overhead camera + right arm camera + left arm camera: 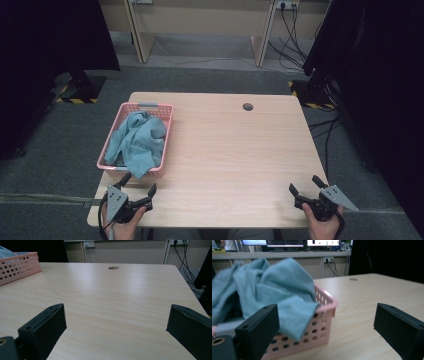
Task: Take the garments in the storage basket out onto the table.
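We hold the left gripper [140, 188], jaws apart, at the near edge facing the blue cloth [138, 142], heaped in the pink basket [168, 131] at 12 o'clock, ready to grasp; the right gripper [305, 184] waits spread.

The left gripper [327, 330] hangs low over the wooden table [367, 297] with its two black jaws spread wide apart and nothing between them. Just ahead of its left jaw stands a pink perforated plastic basket [322, 322], heaped with a crumpled teal cloth [274, 287]. One fold of the cloth spills over the basket's near rim and hangs down the outer wall. A small round hole [353, 279] shows far back in the tabletop. Behind the table run a counter with lit monitors [287, 243] and a wall socket with cables [328, 260].
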The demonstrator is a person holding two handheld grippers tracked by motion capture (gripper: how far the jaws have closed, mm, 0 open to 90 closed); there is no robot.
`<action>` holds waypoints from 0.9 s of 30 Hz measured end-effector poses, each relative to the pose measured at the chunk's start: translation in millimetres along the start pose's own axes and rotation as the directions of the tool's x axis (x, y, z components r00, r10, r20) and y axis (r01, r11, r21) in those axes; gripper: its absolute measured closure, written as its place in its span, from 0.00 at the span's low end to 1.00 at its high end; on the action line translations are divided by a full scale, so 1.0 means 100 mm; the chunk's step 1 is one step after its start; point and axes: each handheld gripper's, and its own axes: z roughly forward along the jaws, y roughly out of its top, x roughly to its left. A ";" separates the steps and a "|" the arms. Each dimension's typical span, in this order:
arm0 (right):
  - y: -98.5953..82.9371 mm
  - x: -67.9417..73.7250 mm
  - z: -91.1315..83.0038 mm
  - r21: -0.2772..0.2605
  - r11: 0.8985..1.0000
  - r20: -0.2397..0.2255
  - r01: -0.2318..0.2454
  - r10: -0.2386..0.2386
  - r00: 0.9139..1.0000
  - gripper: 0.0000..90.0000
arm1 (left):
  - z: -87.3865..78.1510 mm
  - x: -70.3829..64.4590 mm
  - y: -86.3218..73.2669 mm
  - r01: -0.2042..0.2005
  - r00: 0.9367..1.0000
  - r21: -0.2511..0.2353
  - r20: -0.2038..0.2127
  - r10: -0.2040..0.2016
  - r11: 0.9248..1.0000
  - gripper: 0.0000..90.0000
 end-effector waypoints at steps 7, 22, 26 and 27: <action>0.00 0.00 0.00 0.004 1.000 -0.001 0.004 -0.004 1.000 0.02 | 0.11 0.10 0.33 -0.010 1.000 0.016 -0.009 0.010 1.000 0.07; 0.00 0.01 0.01 0.004 1.000 -0.013 0.011 -0.011 1.000 0.02 | 0.85 0.51 0.68 -0.058 0.996 0.140 -0.062 0.067 0.988 0.07; 0.00 0.01 0.01 0.001 1.000 -0.016 0.009 -0.009 1.000 0.02 | 0.99 0.55 0.67 -0.055 0.996 0.189 -0.063 0.068 0.980 0.08; 0.00 0.01 0.01 0.001 1.000 -0.016 0.011 -0.011 1.000 0.02 | 1.02 0.56 0.67 -0.049 0.996 0.193 -0.068 0.063 0.980 0.08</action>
